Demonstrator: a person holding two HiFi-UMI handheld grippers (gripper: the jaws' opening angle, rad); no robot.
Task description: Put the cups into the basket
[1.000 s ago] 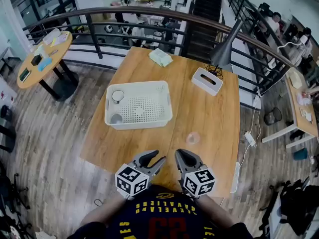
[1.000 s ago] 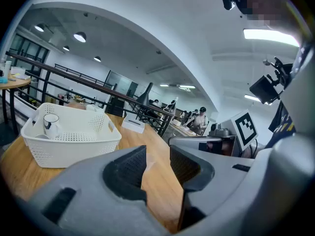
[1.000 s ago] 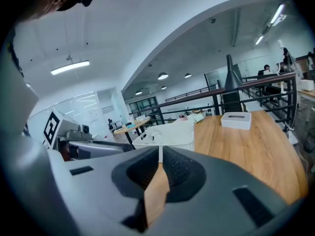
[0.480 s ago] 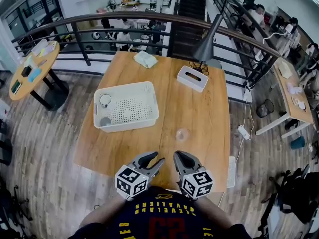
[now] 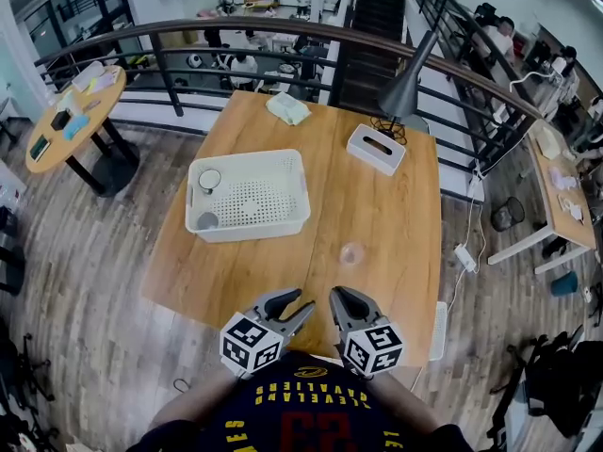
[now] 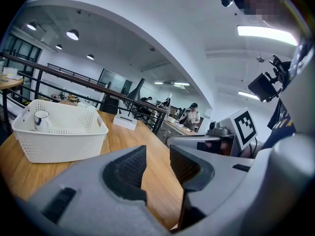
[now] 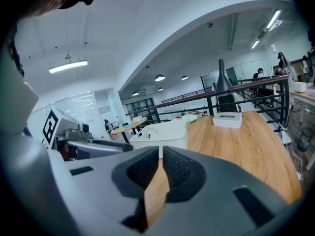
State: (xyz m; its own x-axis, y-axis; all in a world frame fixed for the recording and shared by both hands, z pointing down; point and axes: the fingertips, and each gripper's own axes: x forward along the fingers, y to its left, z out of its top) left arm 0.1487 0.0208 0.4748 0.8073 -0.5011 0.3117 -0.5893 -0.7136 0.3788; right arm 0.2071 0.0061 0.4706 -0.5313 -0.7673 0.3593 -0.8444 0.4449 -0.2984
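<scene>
a square wooden table (image 5: 386, 210) fills the middle of the head view on a plank floor, with a curved dark railing (image 5: 283, 31) across the top and a round side table (image 5: 71, 111) at upper left. on the table a white perforated basket (image 5: 250, 232) sits left of centre with two cups (image 5: 209, 180) along its left wall. a clear cup (image 5: 351, 252) stands alone lower right of it, well apart. a white tissue box (image 5: 376, 149), a black lamp (image 5: 405, 88) and a pale green cloth (image 5: 287, 108) lie toward the top edge.

both grippers hover at the bottom edge. the left gripper (image 5: 300, 301) has its jaws apart around nothing but bare wood; the right gripper (image 5: 337, 298) has its jaws drawn together, empty.

only the head view shows the clear cup. the left gripper view shows one white cup rising above the basket rim. the right gripper view shows ceiling lights.
</scene>
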